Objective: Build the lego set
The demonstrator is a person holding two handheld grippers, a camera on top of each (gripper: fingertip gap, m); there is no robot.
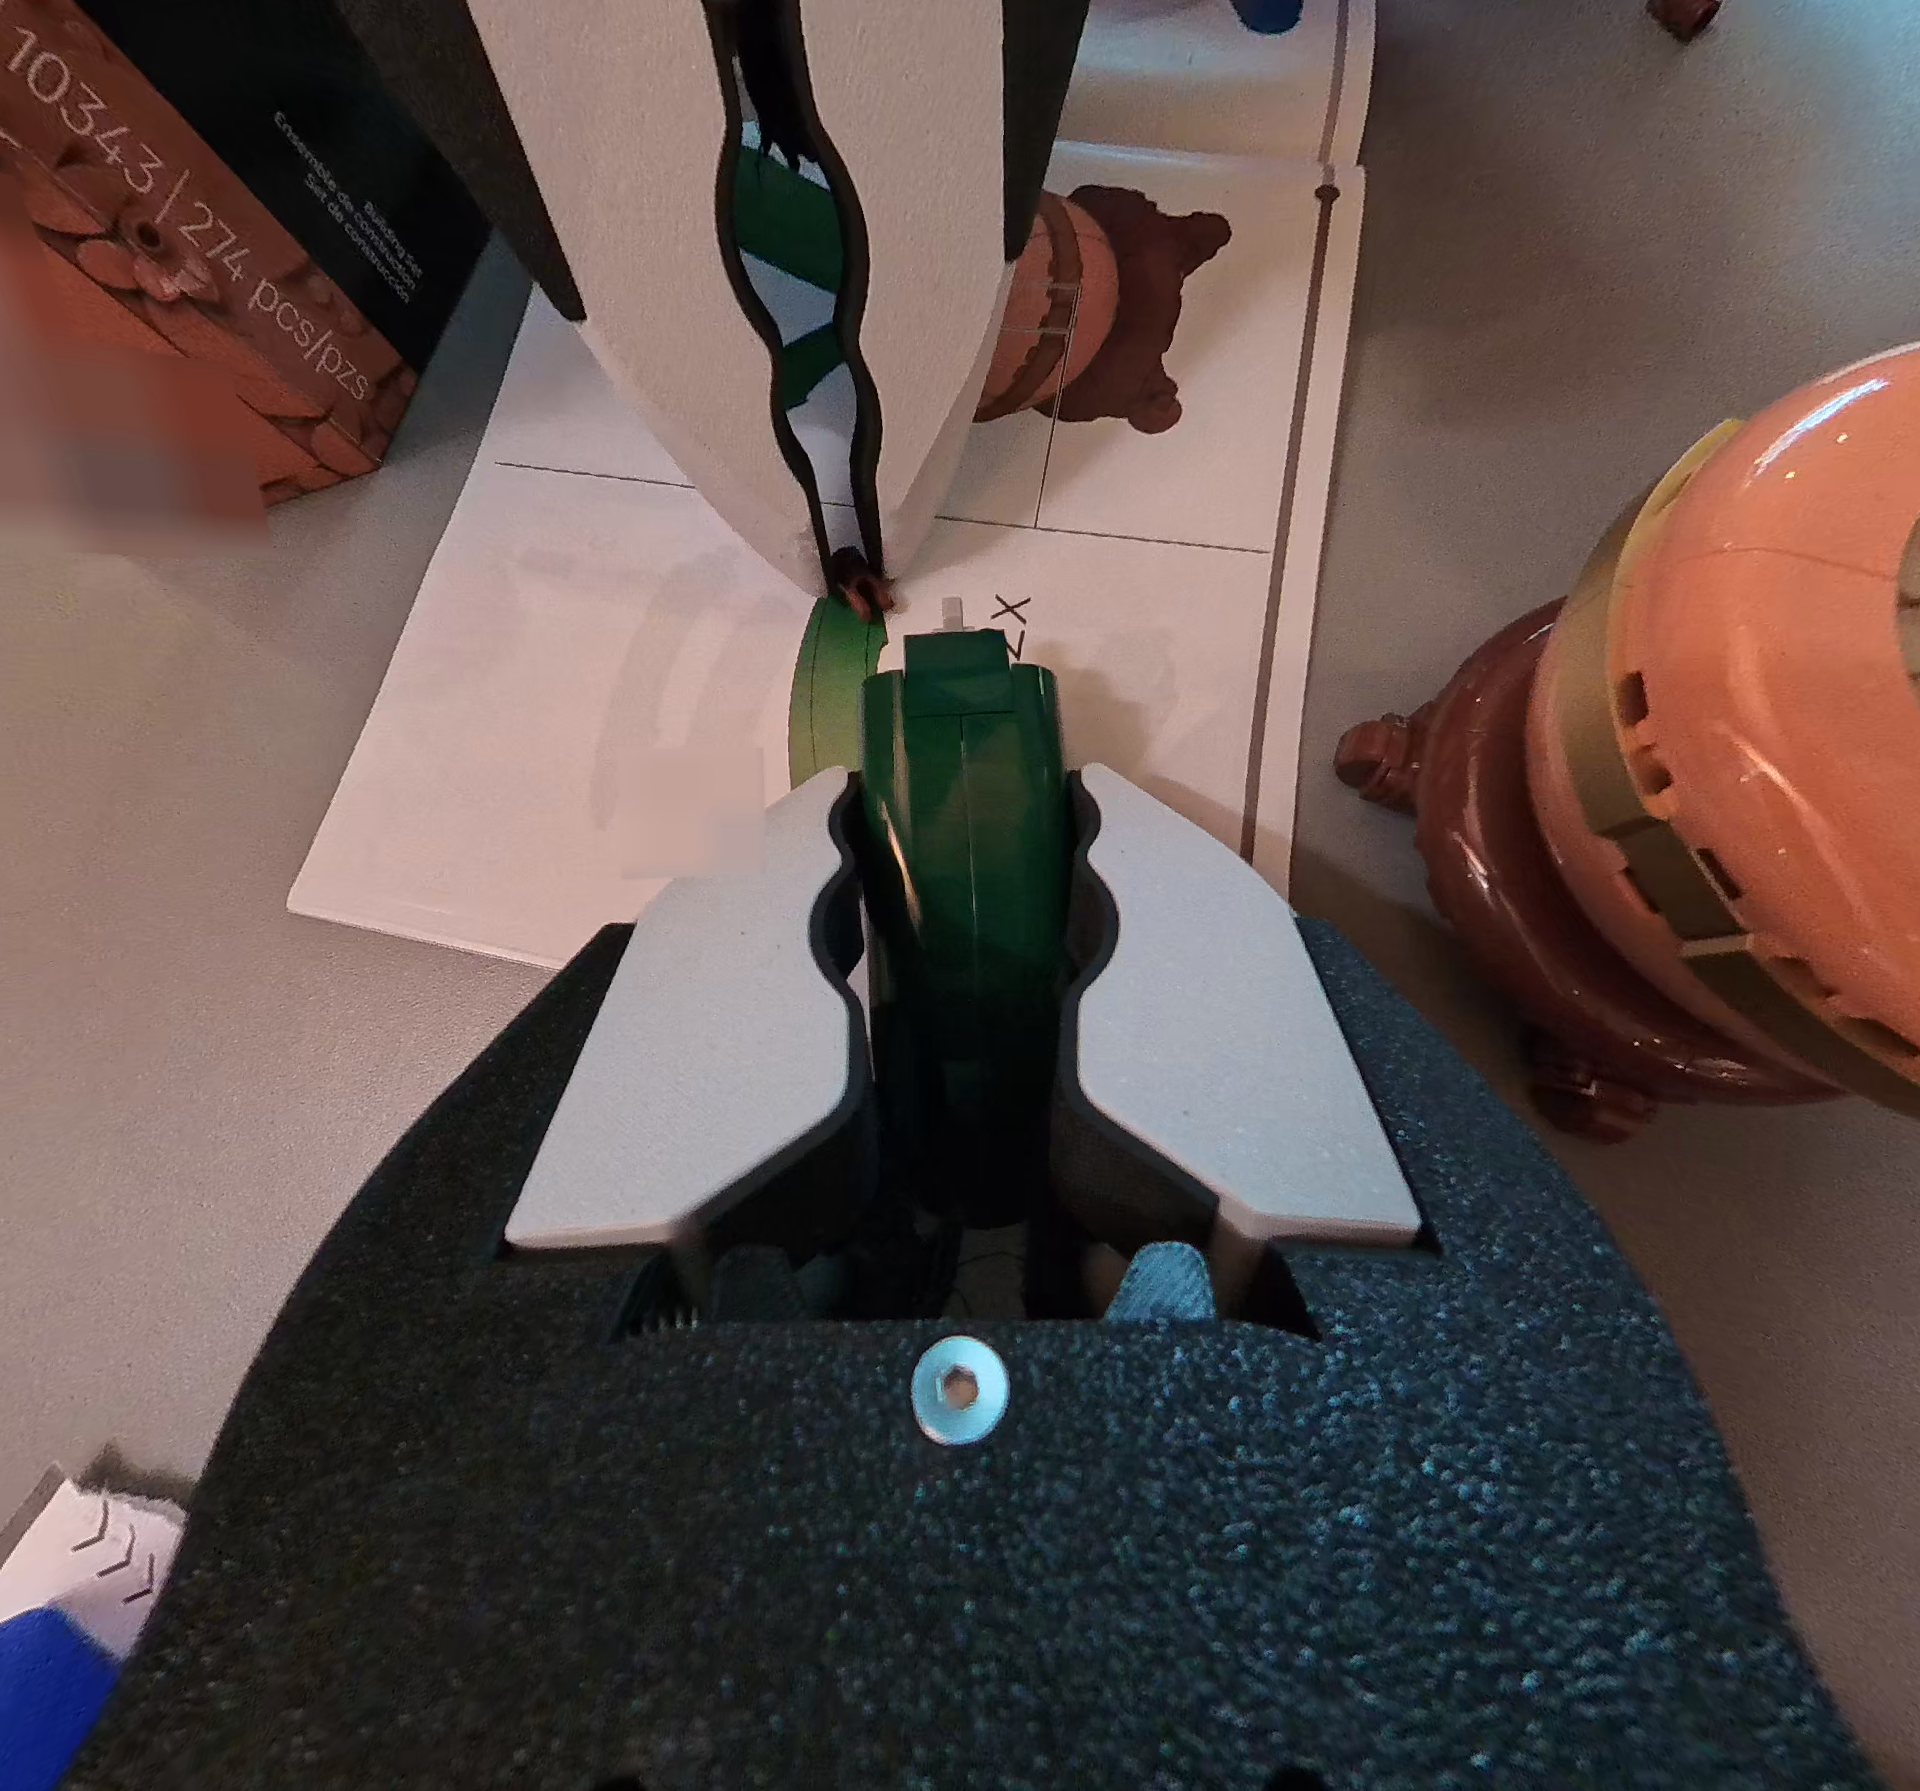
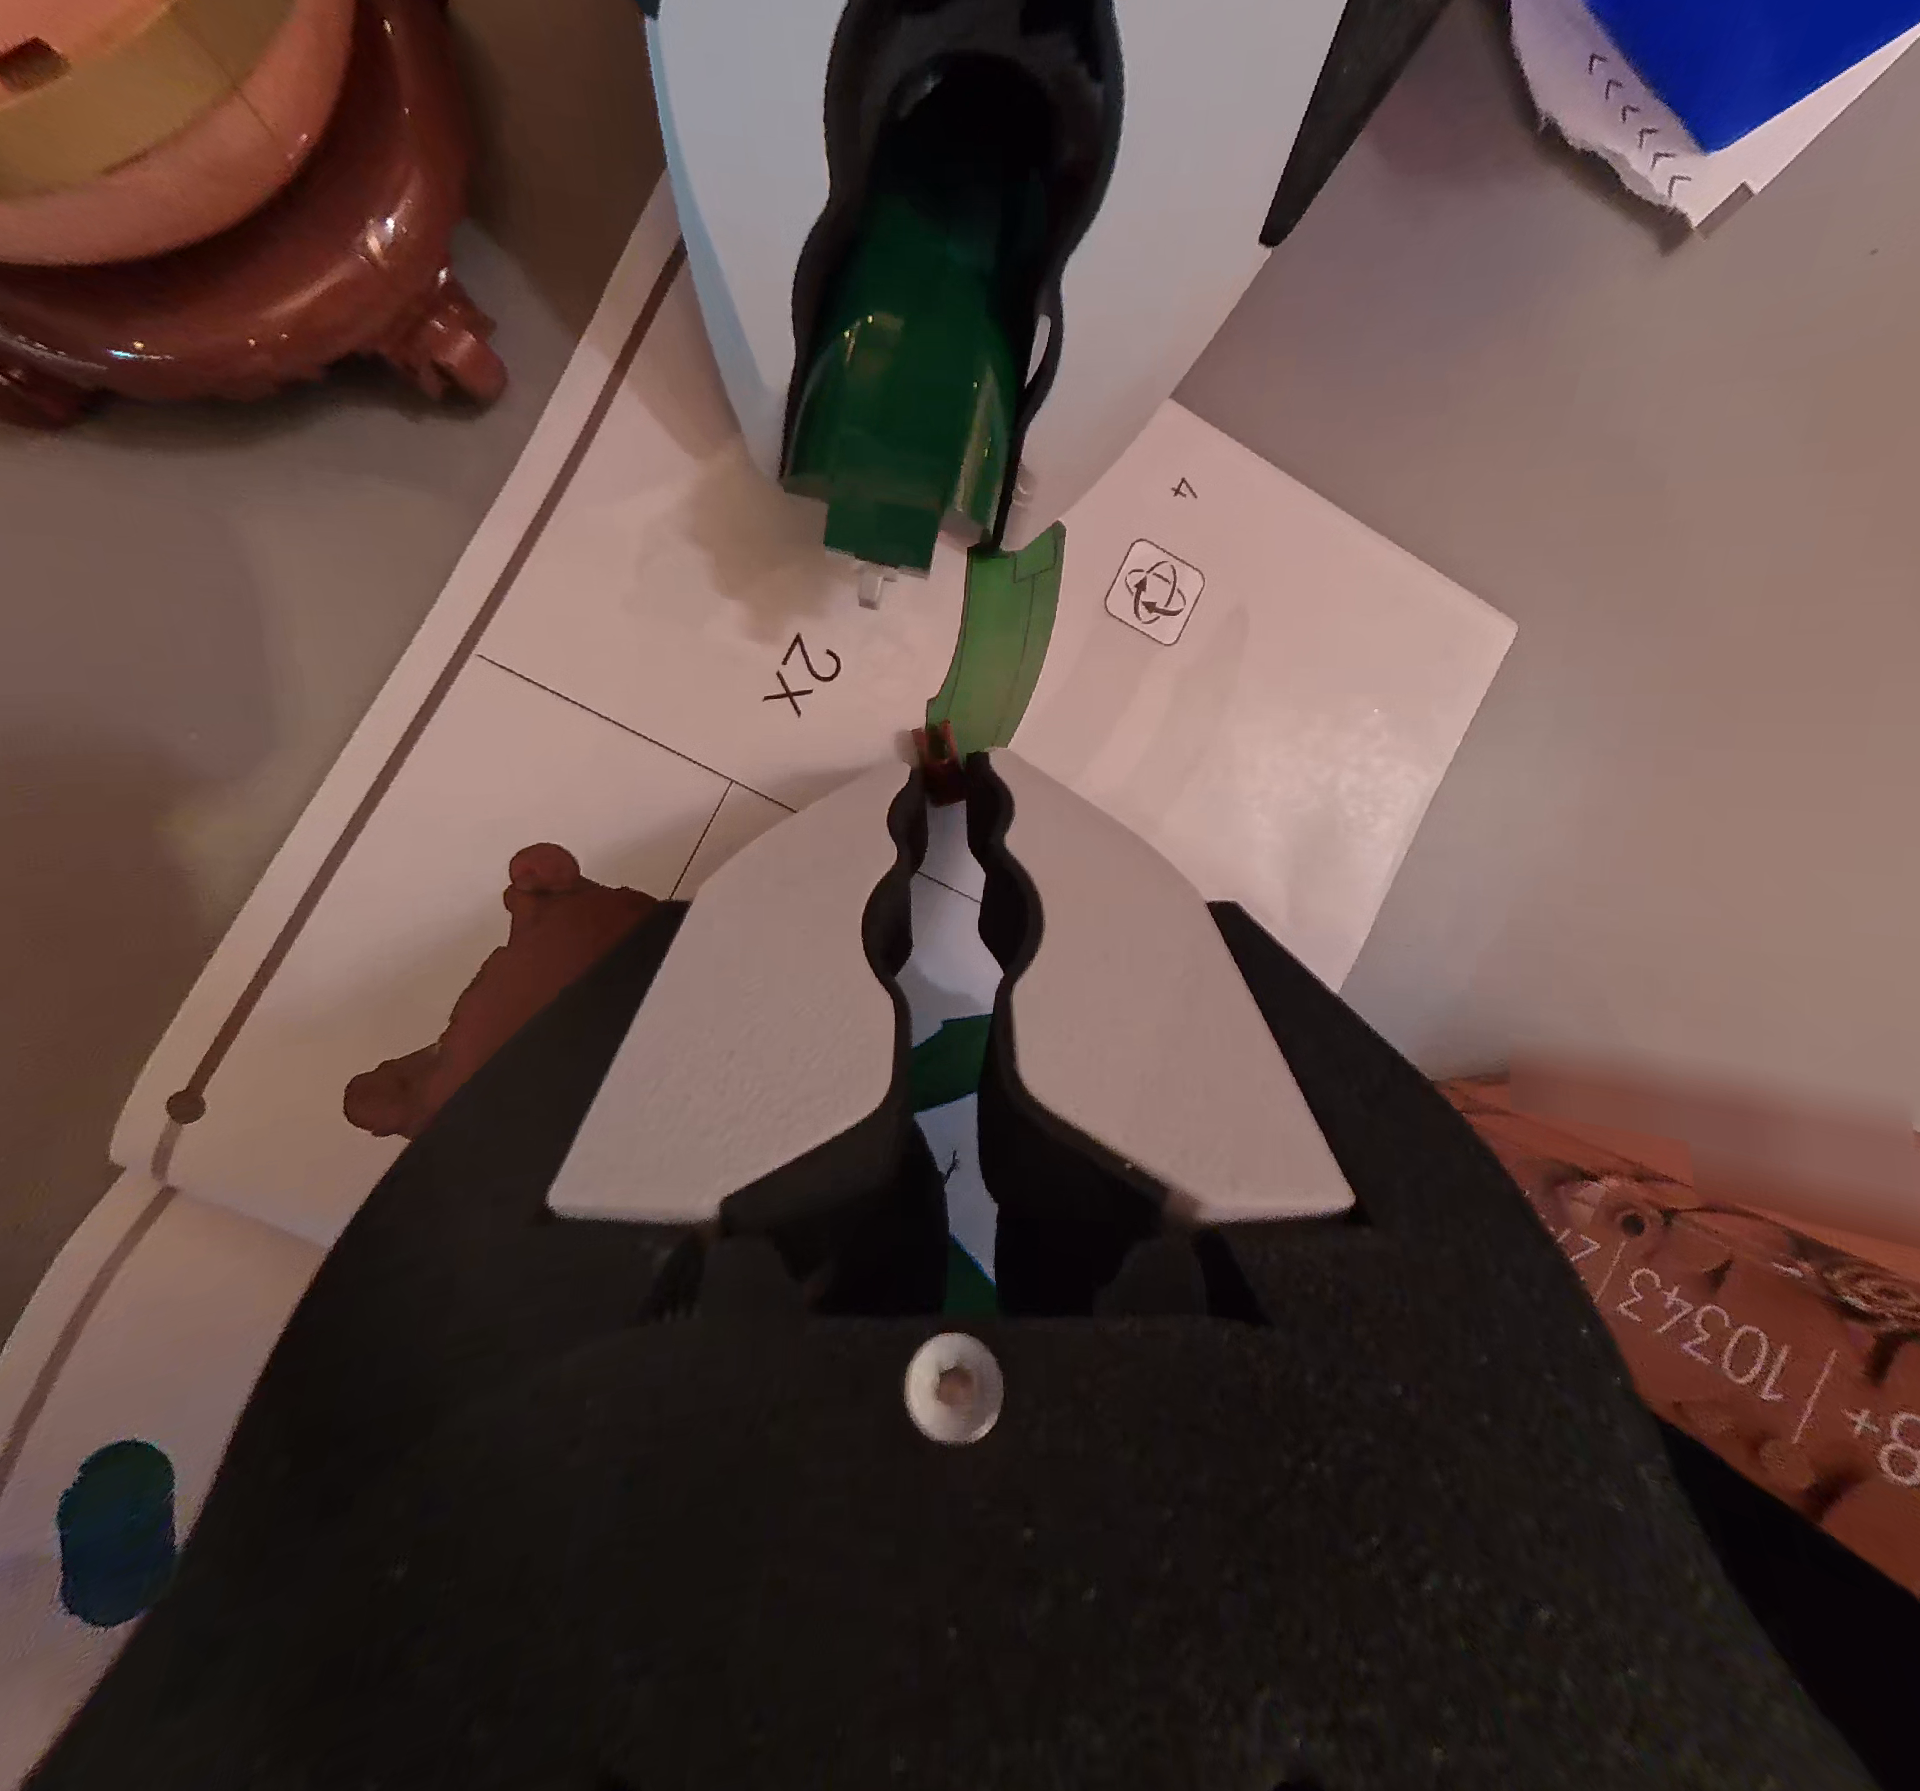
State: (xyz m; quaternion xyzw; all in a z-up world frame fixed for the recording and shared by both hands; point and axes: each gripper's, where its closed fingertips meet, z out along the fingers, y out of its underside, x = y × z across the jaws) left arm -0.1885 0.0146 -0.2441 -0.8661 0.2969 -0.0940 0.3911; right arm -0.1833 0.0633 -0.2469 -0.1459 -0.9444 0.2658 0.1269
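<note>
Two tools [image 1: 961, 806] [image 2: 943, 785], green leaf [image 1: 961, 868], brown piece [image 2: 940, 767].

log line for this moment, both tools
left tool: shut on green leaf piece | right tool: shut on small brown piece | over open booklet | pieces apart

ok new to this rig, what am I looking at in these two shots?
No robot here: a person holds two hand-held grippers, each with a camera looking along its fingers. One picture is from the left gripper, which clamps a green leaf piece. The other is from the right gripper, which pinches a small brown piece at its tips. They face each other over an open instruction booklet on a grey table. Beside it stand a pink and brown lego pot and the set's box. A loose brown piece lies farther off.
</note>
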